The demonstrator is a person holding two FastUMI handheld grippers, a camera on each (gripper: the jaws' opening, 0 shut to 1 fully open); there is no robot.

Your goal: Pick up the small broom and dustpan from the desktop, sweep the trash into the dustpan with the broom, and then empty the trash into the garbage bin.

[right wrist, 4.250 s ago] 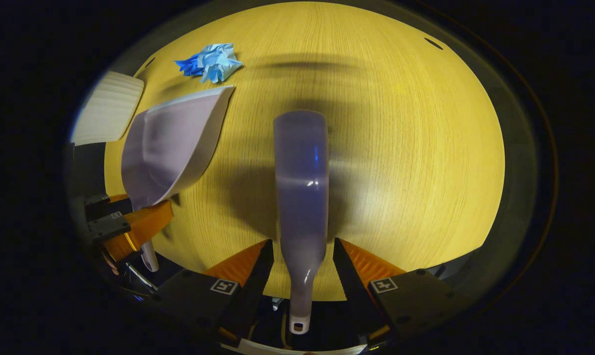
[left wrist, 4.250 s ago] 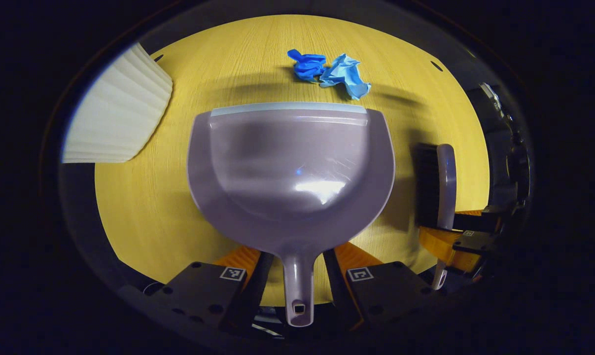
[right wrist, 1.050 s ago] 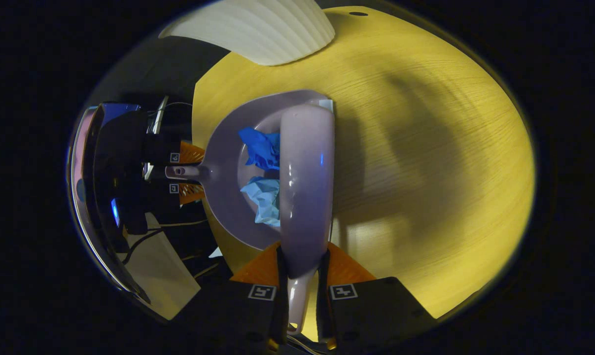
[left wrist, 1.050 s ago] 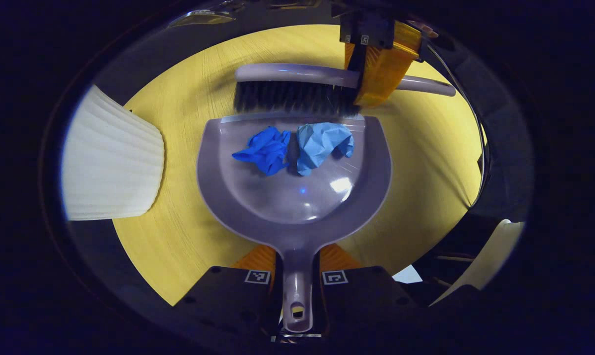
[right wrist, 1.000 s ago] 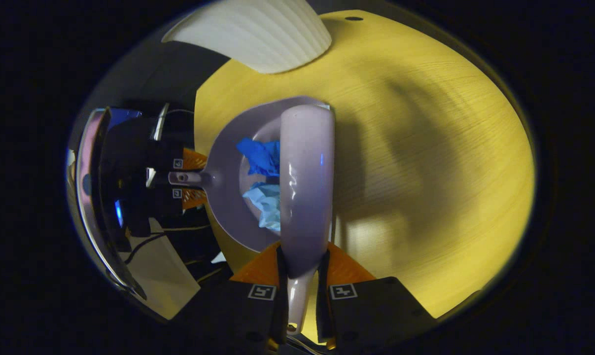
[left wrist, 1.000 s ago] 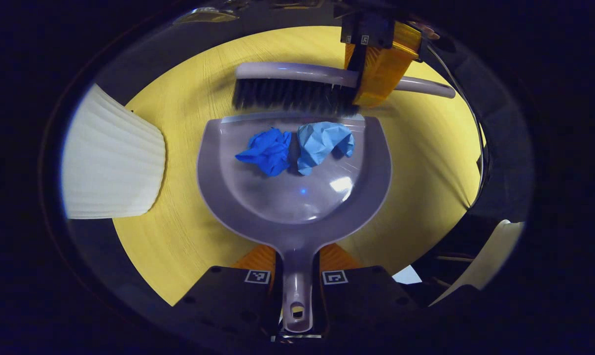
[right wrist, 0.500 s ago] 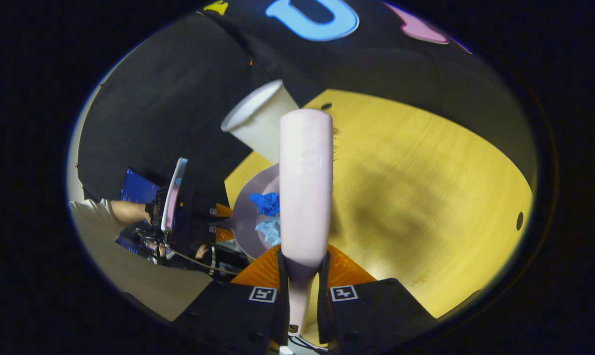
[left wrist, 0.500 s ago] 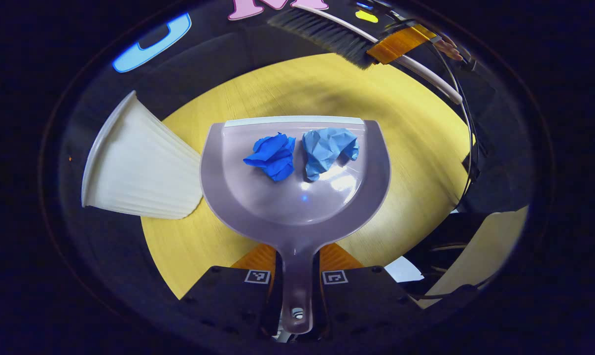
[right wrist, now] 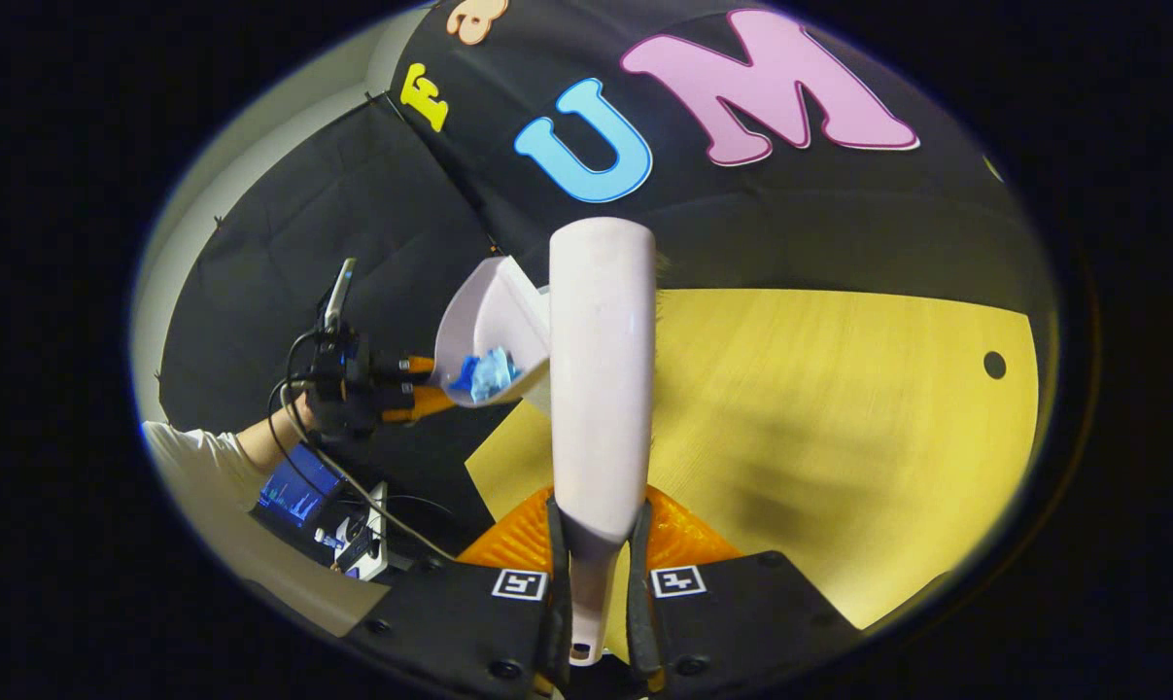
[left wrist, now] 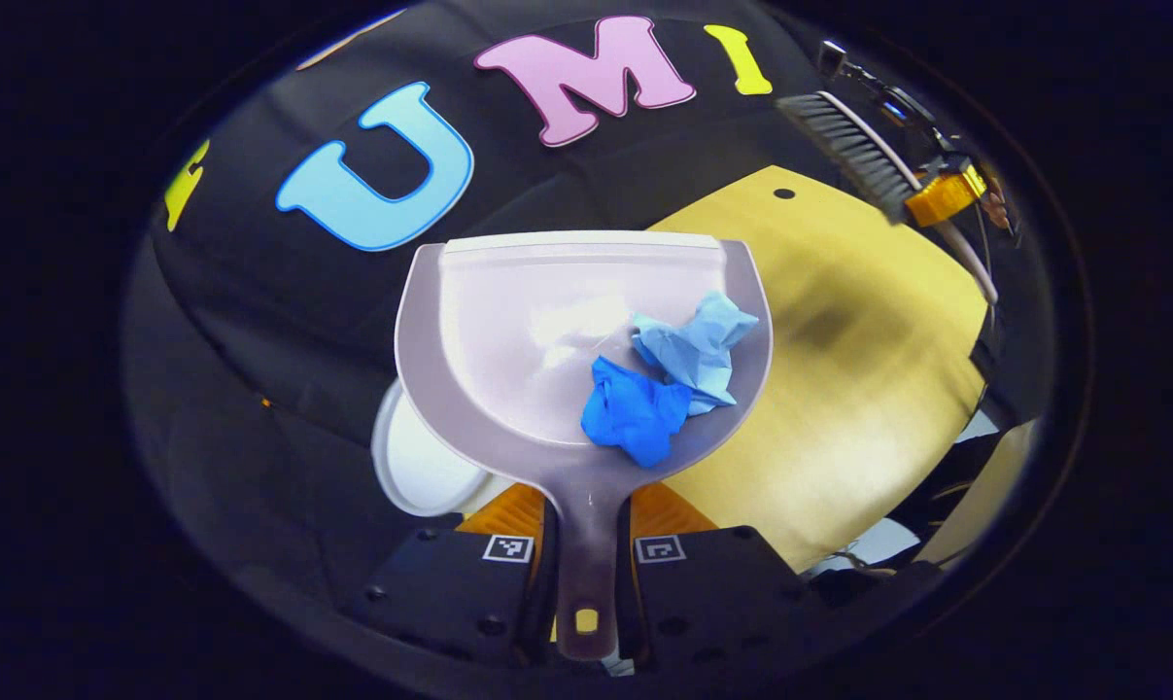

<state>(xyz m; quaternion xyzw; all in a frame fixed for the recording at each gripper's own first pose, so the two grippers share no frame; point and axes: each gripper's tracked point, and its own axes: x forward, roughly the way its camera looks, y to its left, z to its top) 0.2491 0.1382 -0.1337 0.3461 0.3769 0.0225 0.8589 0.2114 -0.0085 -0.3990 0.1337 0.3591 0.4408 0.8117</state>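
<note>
Protruding from clamped jaws: dustpan [left wrist: 508,331] handle.

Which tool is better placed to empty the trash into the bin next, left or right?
Left. The left tool grips the grey plastic dustpan holding both crumpled blue paper wads, lifted just above the white ribbed bin. The right tool holds only the grey broom.

The grey dustpan [left wrist: 547,321] is off the surface, held by its handle, with two crumpled wads of trash [left wrist: 669,379], dark blue and light blue, lying touching each other in its right rear part. The white ribbed bin [left wrist: 416,467] stands just below the pan's left rear edge, beside the surface's left edge. The broom [right wrist: 601,379], pale grey with dark bristles, is held by its handle above the surface.
</note>
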